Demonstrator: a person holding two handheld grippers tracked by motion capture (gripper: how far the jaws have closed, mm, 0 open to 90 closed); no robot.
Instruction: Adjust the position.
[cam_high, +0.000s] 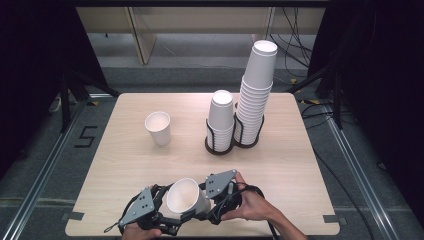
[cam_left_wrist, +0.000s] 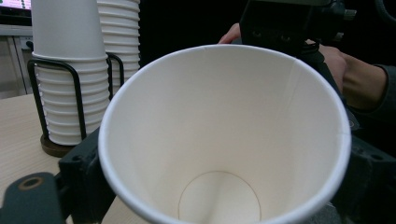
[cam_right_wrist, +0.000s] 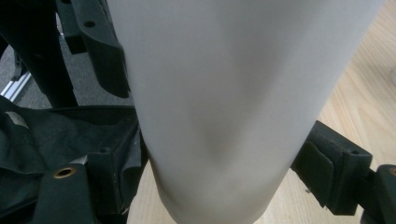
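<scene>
The paper cup (cam_high: 186, 196) sits tilted between both claws at the bench's (cam_high: 125, 160) near edge, left claw (cam_high: 167, 210) and right claw (cam_high: 202, 200) each clamped on its wall.

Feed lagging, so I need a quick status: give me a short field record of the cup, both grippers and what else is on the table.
held cup: white paper cup, tilted, at the table's near edge
left gripper: jaws either side of the cup
right gripper: shut on the cup, wall dented
loose cup: upright, far left
holders: two black wire racks with cup stacks, short and tall
table: light wood
</scene>
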